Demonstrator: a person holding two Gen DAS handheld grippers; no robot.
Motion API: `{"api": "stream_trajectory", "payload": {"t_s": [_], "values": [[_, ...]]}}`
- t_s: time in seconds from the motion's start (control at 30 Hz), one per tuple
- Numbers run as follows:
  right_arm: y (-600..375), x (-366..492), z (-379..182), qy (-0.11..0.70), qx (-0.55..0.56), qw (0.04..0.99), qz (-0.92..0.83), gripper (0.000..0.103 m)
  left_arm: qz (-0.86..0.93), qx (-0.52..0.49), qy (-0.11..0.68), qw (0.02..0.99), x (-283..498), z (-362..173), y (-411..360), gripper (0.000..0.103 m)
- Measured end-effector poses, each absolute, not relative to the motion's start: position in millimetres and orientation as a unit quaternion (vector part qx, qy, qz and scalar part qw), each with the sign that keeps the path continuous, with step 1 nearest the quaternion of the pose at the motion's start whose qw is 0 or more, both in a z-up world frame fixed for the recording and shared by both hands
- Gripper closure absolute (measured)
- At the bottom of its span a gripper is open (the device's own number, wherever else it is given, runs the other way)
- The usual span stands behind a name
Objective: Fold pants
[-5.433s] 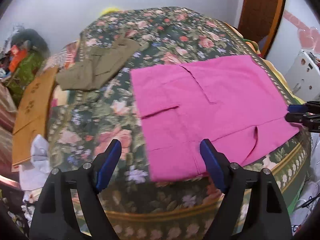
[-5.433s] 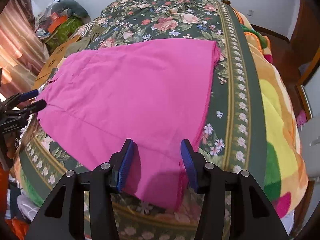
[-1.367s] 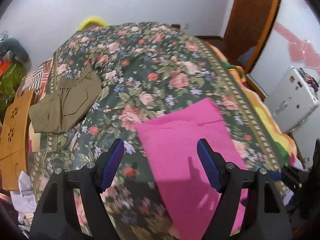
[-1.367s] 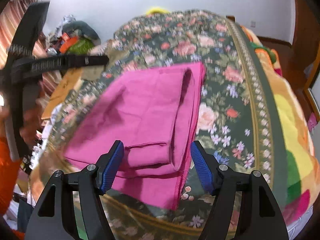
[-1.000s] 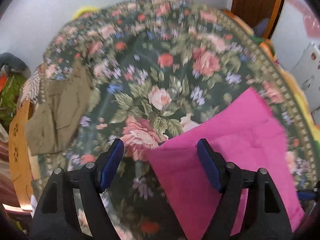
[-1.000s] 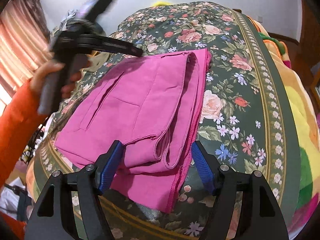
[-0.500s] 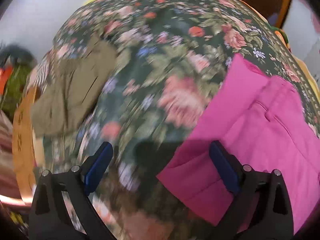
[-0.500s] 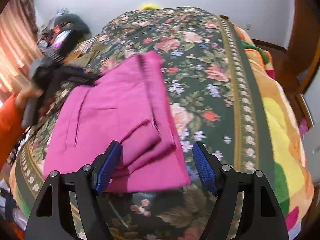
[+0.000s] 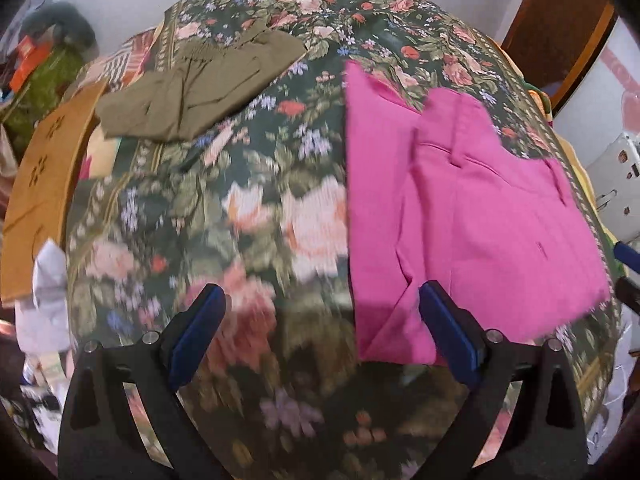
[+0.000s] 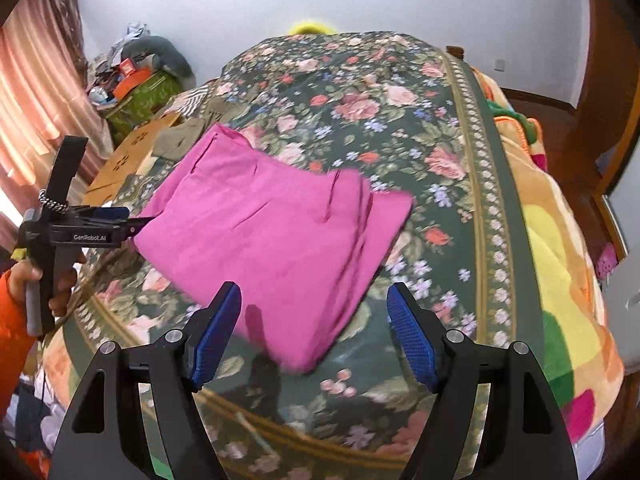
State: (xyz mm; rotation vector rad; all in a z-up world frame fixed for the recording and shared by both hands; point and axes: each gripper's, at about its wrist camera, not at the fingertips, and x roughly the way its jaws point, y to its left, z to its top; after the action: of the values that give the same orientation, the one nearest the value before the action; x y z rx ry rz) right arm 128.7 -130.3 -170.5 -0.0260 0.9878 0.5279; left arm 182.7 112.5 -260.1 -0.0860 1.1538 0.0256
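Note:
The pink pants [image 9: 472,216] lie folded into a compact stack on the floral bedspread [image 9: 248,216], near the bed's front edge; they also show in the right wrist view [image 10: 276,232]. My left gripper [image 9: 320,336] is open and empty, hovering above the bedspread with its right finger over the stack's left front corner. In the right wrist view the left gripper [image 10: 136,222] sits at the stack's left edge. My right gripper [image 10: 314,332] is open and empty, just above the stack's front corner.
Folded olive pants [image 9: 200,88] lie at the bed's back left. A wooden board [image 9: 44,184] and clutter stand left of the bed. A white appliance [image 9: 616,168] is on the right. An orange and yellow blanket [image 10: 560,264] covers the bed's right side.
The pants went from spread flat to a folded stack. Both grippers have pulled back toward the front edge, open, and the stack has turned slightly on the bed.

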Motion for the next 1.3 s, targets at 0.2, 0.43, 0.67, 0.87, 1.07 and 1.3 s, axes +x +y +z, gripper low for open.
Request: {"api": "stream_trajectory", "payload": {"t_s": [0.2,0.43,0.67,0.87,1.07,1.3], "values": [[-127,133,-192,0.486,-0.014,0.840,0.239,0.031,0.018,-0.027,0.527,0.849,169,-253,104,0.004],[-135,141,-205,0.491,-0.001,0.842,0.225,0.031,0.073,0.000,0.503,0.861,161,-248,118,0.010],[-142,141,-189,0.482,-0.005,0.847,0.224,0.031,0.076,0.024,0.489,0.868,162,-229,126,0.015],[-143,163,-169,0.452,0.017,0.863,0.226,0.031,0.009,0.009,0.452,0.892,184,-195,102,0.015],[-127,192,-171,0.448,0.010,0.861,0.240,0.043,-0.056,-0.013,0.469,0.881,229,-206,72,0.017],[-110,219,-195,0.471,0.008,0.840,0.270,0.055,-0.093,-0.038,0.530,0.842,267,-252,56,0.043]]}}
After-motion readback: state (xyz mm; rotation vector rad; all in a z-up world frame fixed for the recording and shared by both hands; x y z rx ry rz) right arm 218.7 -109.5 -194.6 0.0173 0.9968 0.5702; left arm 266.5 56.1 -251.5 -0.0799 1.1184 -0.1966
